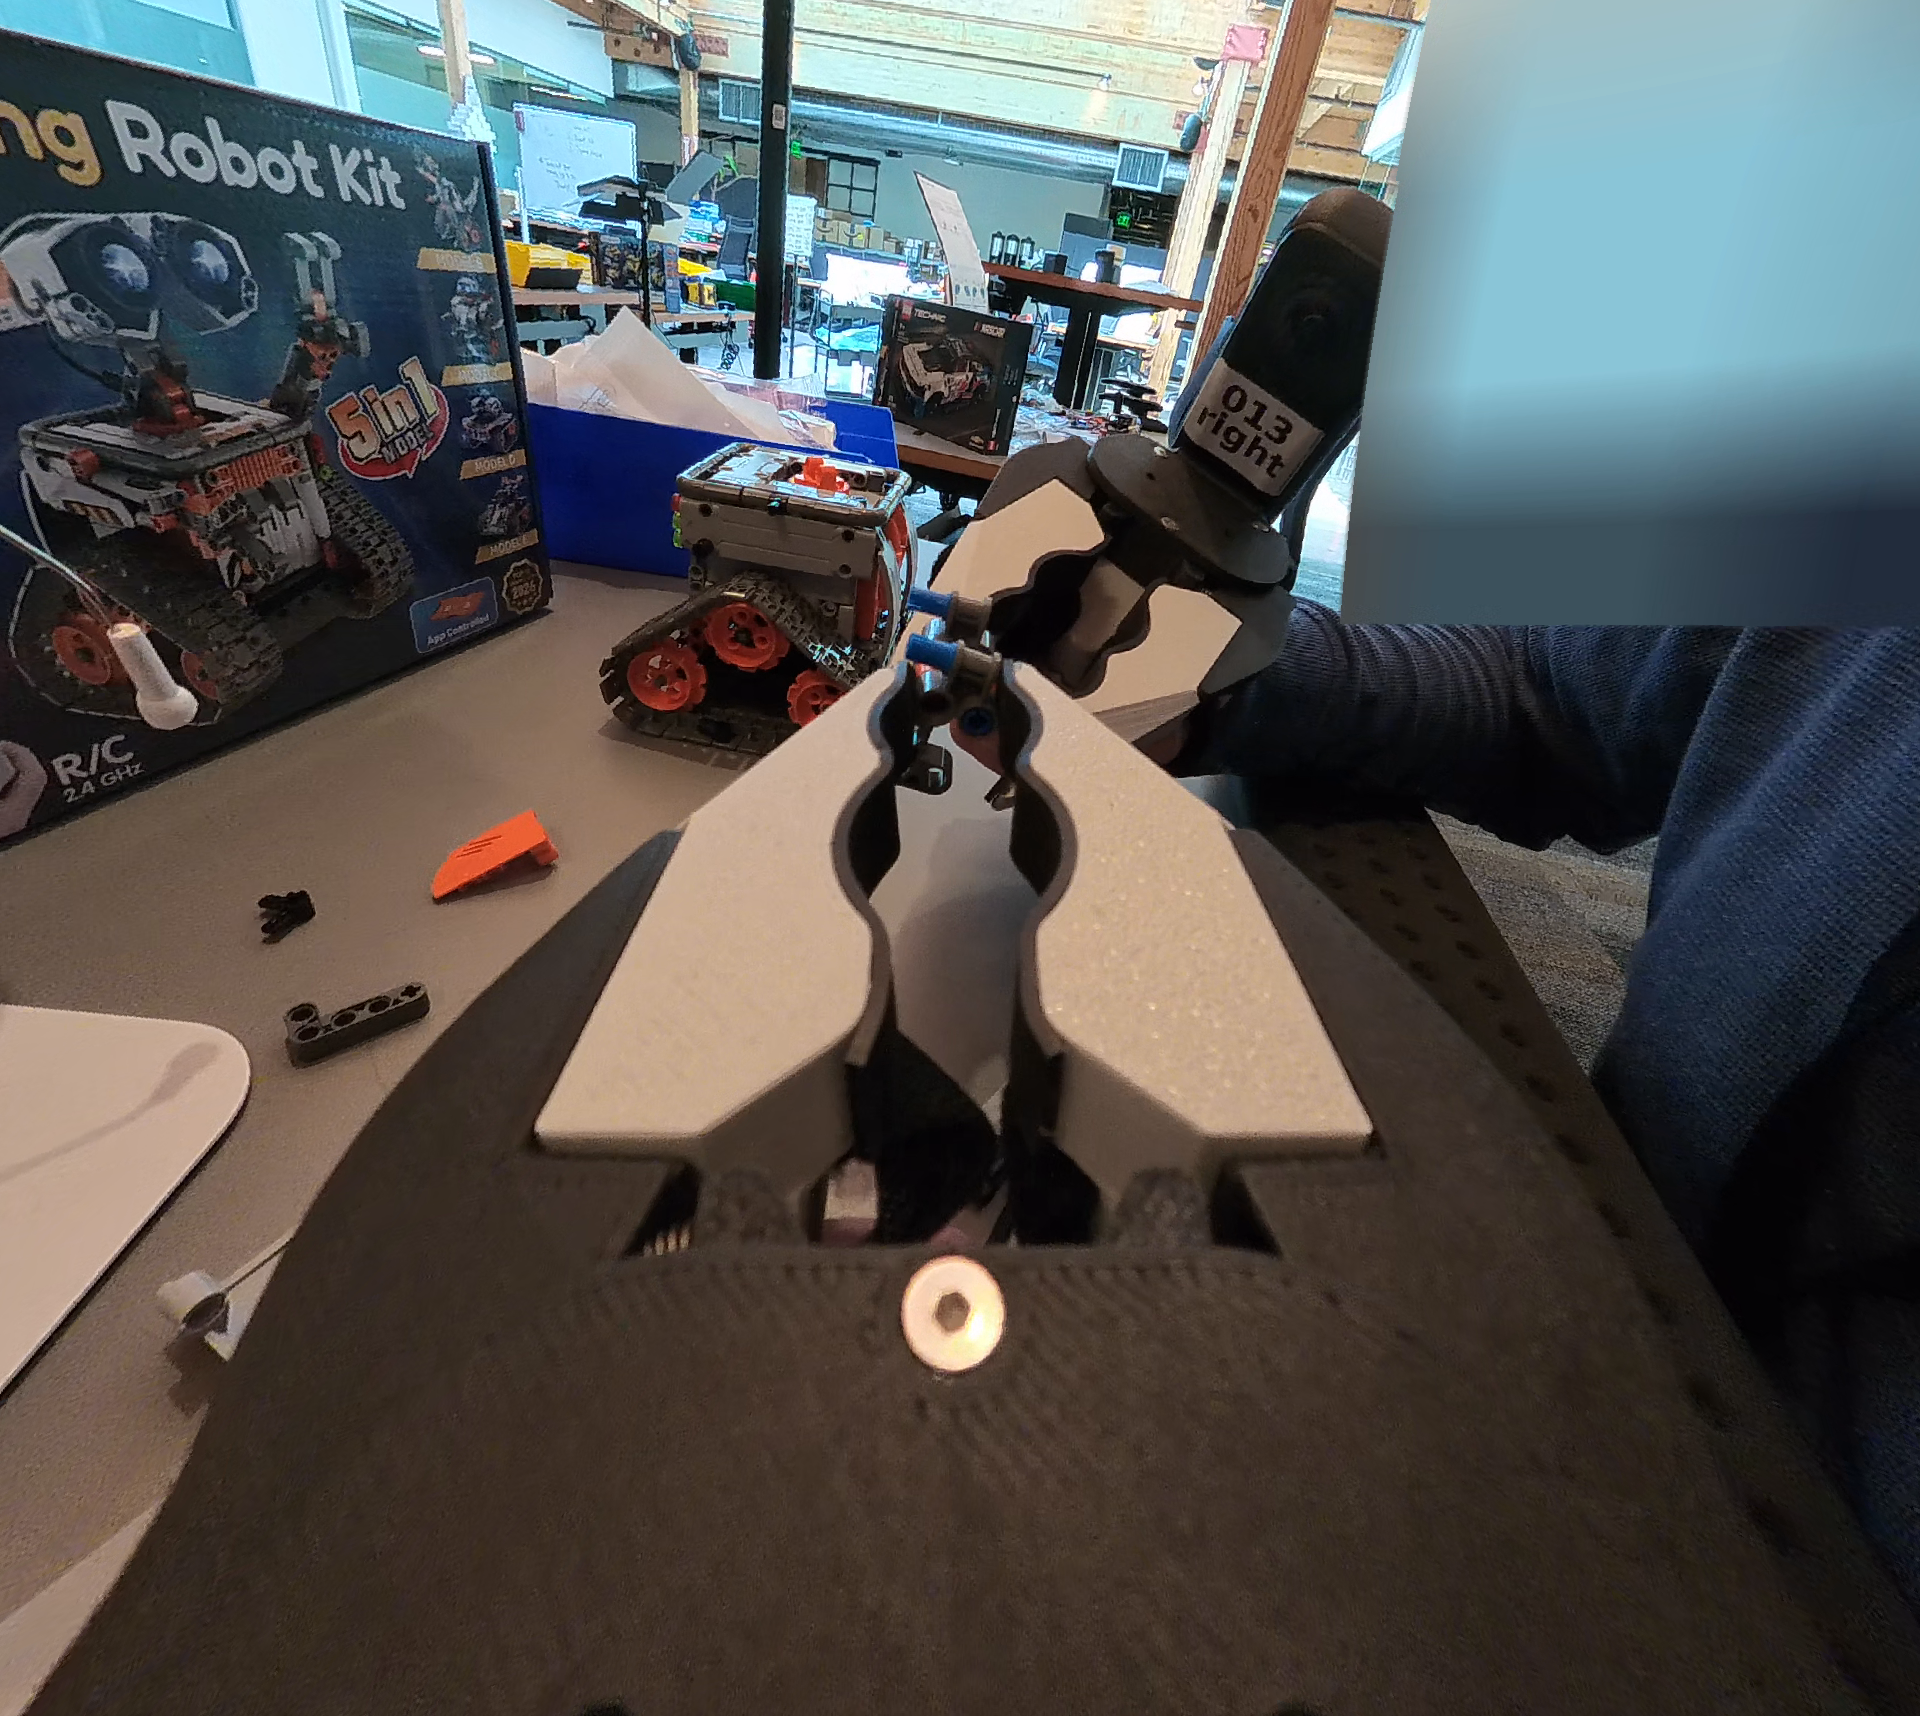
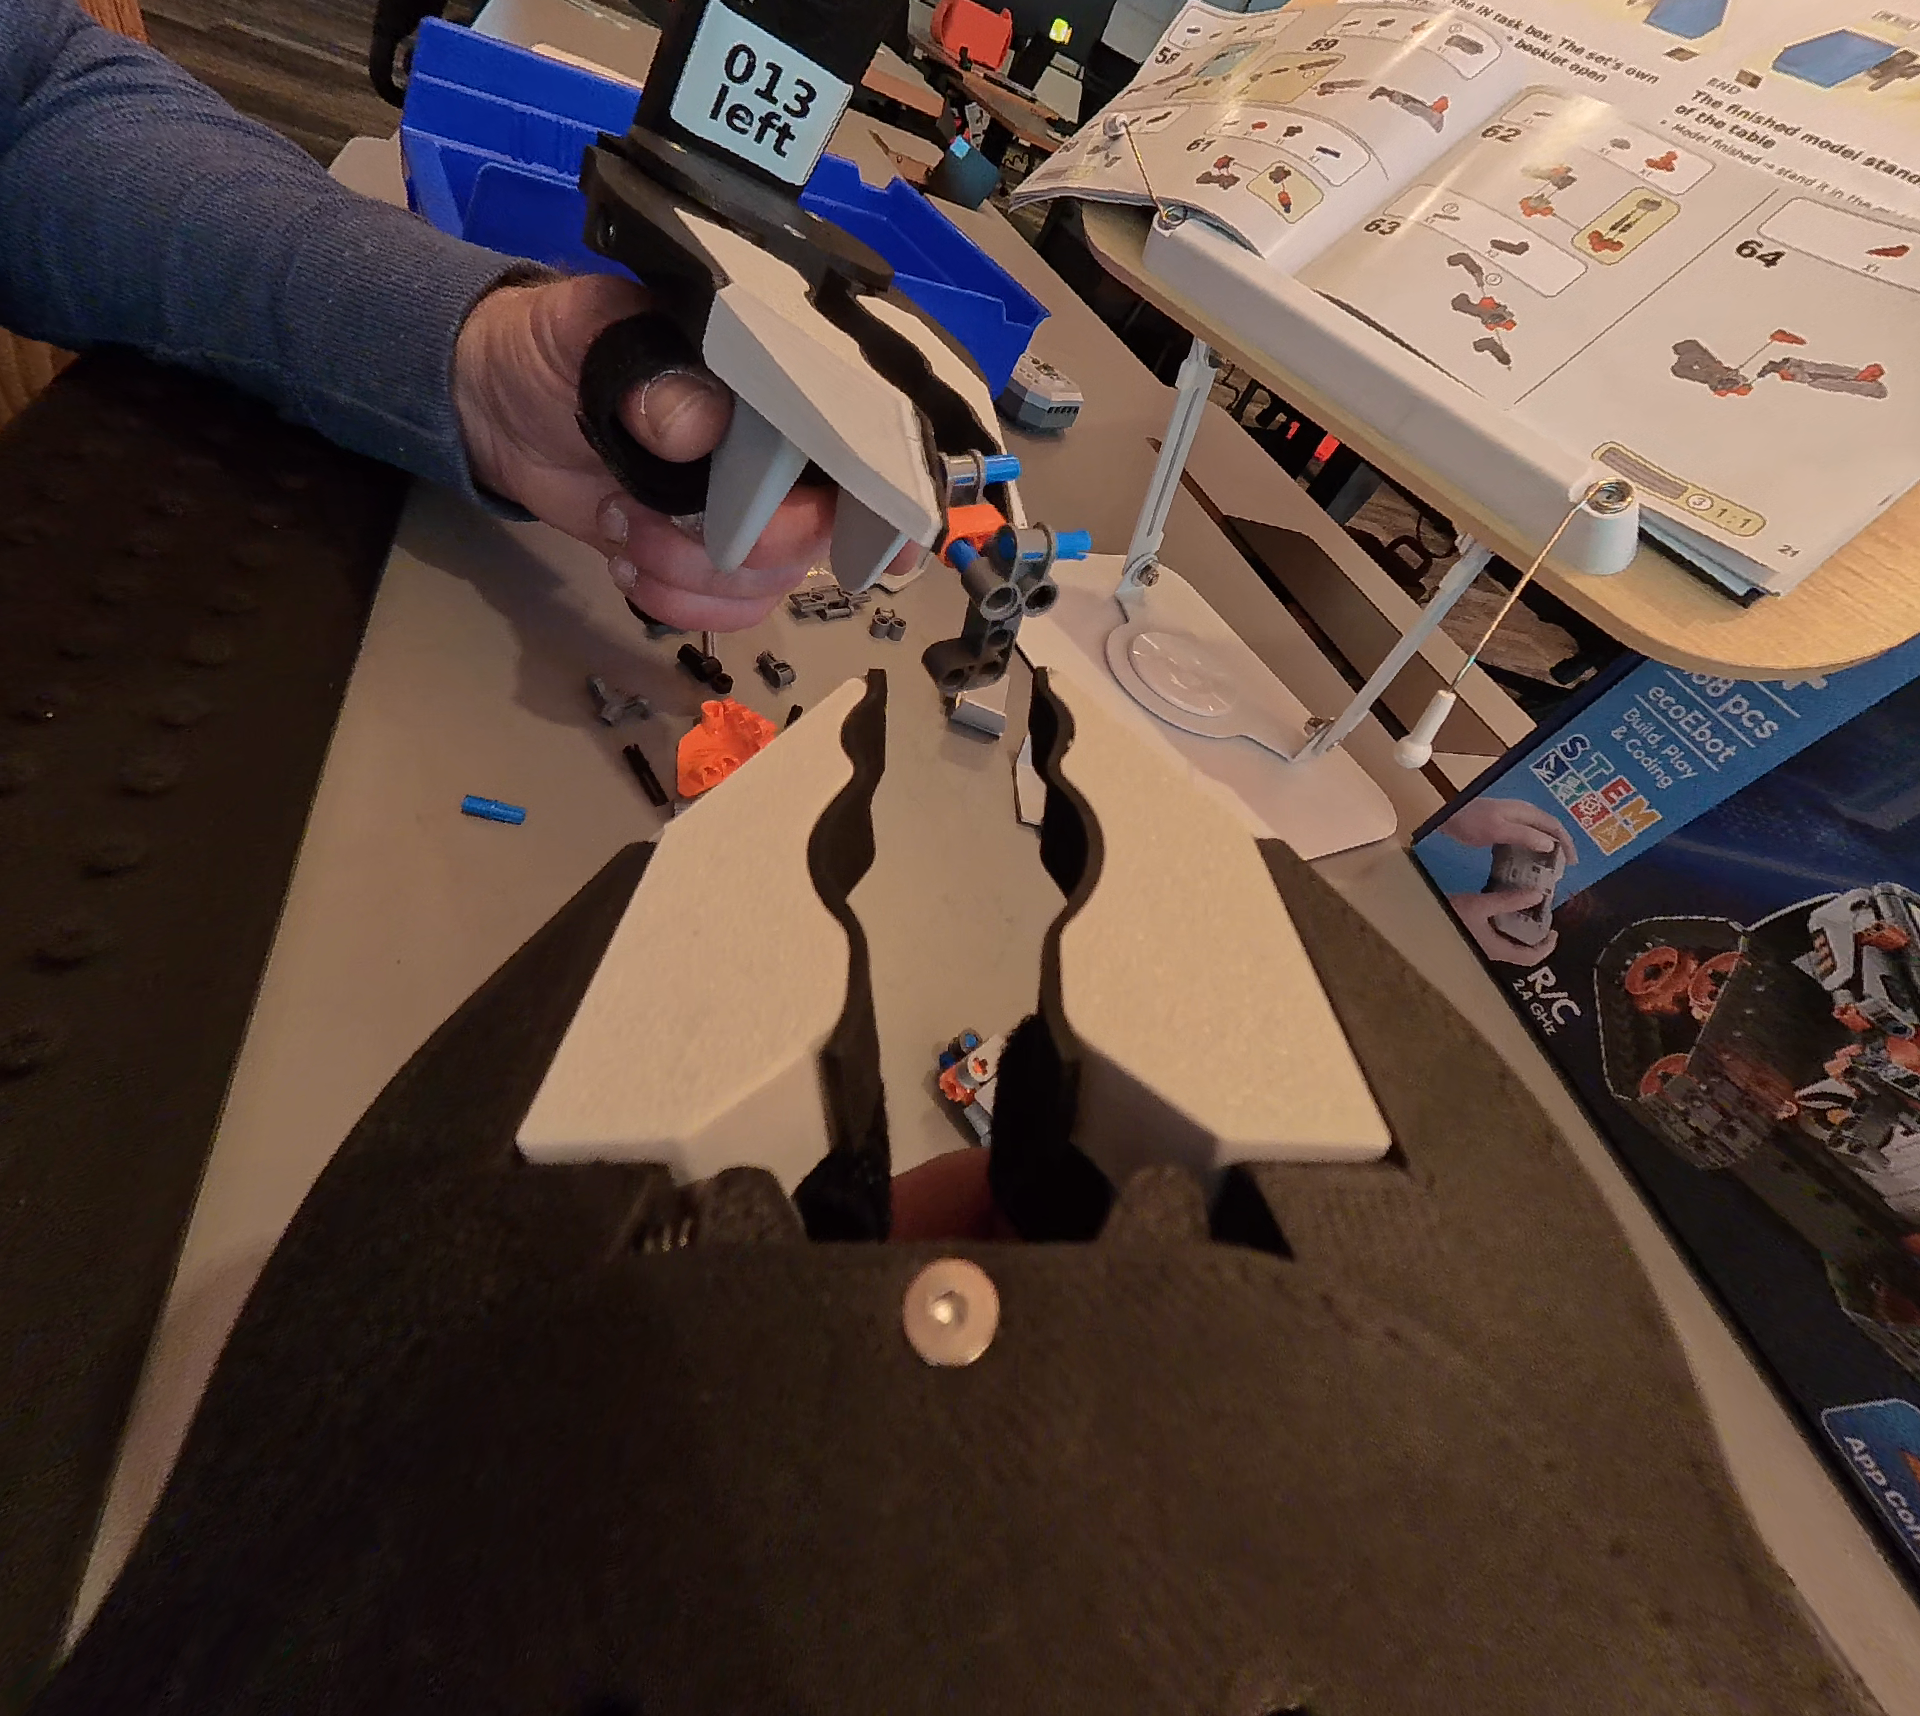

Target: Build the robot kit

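Note:
My left gripper point(image 1: 956, 700) is shut on a small assembly point(image 1: 951, 658) of grey beams, blue pins and an orange part, held above the grey table point(image 1: 343, 762). In the right wrist view the left gripper point(image 2: 935, 513) points down, with a person's hand on it. The assembly point(image 2: 992, 606) hangs from its tips. My right gripper point(image 2: 956, 690) is open and empty, its tips just short of the assembly's lower end. It also shows in the left wrist view point(image 1: 1003, 627), facing my left gripper tip to tip.
A tracked robot model point(image 1: 769, 596) stands behind, by a blue bin point(image 1: 644, 461) and the kit box point(image 1: 239, 419). A booklet stand point(image 2: 1507, 212) rises at right. An orange panel point(image 1: 494, 856), a black beam point(image 1: 353, 1022), an orange part point(image 2: 722, 741) and a blue pin point(image 2: 494, 809) lie loose. The tips of both grippers are at nearly the same place. Both grippers' tips are roughly 20 cm from the orange panel point(image 1: 494, 856).

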The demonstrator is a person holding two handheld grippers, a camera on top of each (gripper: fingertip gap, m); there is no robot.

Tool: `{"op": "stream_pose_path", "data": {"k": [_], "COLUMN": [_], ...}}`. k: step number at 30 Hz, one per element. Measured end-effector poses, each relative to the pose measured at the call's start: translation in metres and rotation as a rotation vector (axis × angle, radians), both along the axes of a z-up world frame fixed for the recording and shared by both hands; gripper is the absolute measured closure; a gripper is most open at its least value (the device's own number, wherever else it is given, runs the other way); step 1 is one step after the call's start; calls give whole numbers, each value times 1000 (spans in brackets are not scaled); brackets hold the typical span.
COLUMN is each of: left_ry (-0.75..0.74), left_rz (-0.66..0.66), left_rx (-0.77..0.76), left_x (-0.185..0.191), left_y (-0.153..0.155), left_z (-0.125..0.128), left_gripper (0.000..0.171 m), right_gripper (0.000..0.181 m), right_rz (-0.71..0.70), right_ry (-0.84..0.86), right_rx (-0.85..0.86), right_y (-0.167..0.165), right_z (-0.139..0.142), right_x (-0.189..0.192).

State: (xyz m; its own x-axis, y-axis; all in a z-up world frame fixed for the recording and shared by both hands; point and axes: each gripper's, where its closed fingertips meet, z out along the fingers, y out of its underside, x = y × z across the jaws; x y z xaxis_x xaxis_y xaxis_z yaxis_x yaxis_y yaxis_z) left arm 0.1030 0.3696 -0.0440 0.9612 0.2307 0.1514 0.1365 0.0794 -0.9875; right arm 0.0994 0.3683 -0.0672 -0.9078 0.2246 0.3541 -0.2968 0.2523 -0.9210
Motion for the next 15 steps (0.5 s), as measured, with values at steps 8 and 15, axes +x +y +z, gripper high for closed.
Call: {"op": "stream_pose_path", "data": {"k": [8,15], "left_ry": [21,46], "left_rz": [-2,-13], "left_rx": [13,15], "left_x": [-2,0], "left_y": [-3,-1], "left_z": [1,1], "left_gripper": [158,158], "right_gripper": [154,152], "right_rz": [-9,17], "right_ry": [9,-107], "right_rx": [-5,-81], "right_y": [-1,-3], "right_z": [2,10], "right_x": [0,3]}}
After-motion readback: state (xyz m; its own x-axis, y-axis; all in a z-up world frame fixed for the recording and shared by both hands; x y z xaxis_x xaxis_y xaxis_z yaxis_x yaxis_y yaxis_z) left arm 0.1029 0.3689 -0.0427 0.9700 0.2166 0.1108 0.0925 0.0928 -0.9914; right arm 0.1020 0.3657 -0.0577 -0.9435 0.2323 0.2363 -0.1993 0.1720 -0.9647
